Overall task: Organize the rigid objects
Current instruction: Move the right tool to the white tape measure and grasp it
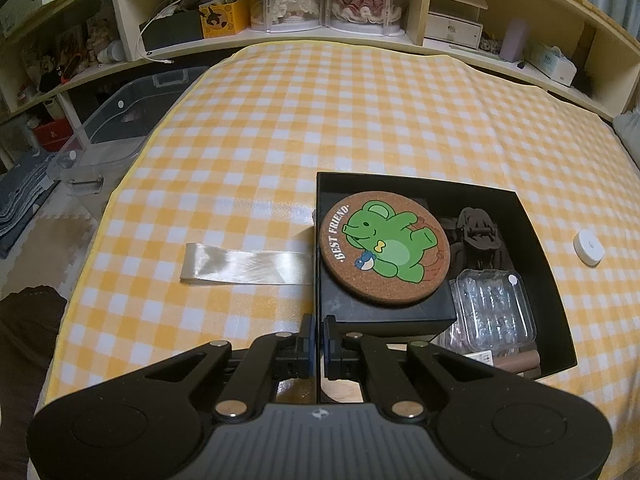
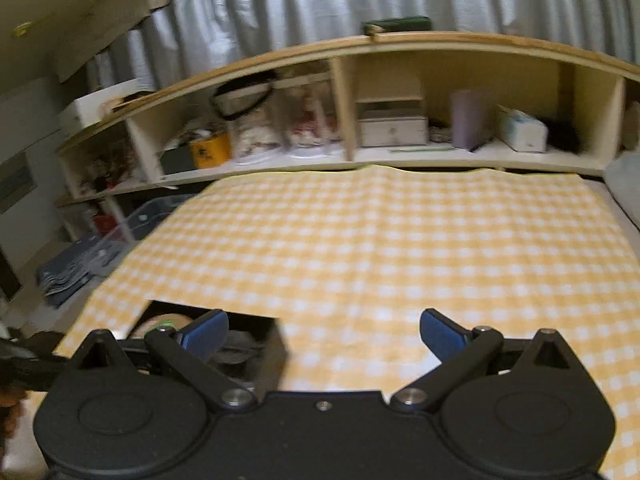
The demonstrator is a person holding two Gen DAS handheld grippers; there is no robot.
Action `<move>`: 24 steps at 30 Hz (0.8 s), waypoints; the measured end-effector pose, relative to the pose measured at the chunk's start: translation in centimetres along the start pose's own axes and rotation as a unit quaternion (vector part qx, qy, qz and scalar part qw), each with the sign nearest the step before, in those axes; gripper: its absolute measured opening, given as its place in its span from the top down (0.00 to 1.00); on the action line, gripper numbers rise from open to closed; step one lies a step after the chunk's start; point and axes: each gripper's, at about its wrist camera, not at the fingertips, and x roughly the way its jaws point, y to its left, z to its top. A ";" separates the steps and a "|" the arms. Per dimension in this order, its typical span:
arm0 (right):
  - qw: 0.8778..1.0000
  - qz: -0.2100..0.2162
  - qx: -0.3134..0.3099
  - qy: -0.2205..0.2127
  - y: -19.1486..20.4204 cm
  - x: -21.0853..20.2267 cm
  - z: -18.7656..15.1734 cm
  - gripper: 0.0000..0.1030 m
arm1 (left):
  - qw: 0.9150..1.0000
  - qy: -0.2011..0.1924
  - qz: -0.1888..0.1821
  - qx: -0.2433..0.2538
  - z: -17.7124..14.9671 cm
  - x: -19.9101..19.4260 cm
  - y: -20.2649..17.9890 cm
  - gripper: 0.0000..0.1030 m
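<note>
A black open box [image 1: 532,240] sits on the yellow checked cloth. Inside lie a round cork coaster with a green bear [image 1: 386,246] resting on a smaller black box [image 1: 384,312], a dark brown hair claw [image 1: 478,236], a clear plastic blister pack [image 1: 494,310] and a brown cylinder [image 1: 520,360]. My left gripper [image 1: 319,338] is shut on the box's left wall at its near corner. My right gripper [image 2: 322,330] is open and empty above the cloth, with the black box [image 2: 276,344] under its left finger.
A satin ribbon [image 1: 244,266] lies flat left of the box. A small white round puck [image 1: 588,246] lies to its right. A shelf unit [image 1: 320,36] with boxes and dolls runs behind. A clear storage bin [image 1: 116,128] stands on the floor at left.
</note>
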 end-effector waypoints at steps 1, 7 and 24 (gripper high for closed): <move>1.000 -0.014 0.000 0.001 -0.9 0.6 -0.1 0.00 | 1.000 0.000 0.000 0.000 0.0 0.0 0.0 0.96; 0.997 -0.069 0.011 0.020 -4.9 4.0 -1.6 0.00 | 1.000 0.000 0.005 0.006 0.0 0.0 -0.2 0.96; 0.990 -0.092 0.016 0.104 -8.9 11.8 -7.6 0.17 | 1.000 0.003 0.015 0.020 0.0 0.5 -0.6 0.96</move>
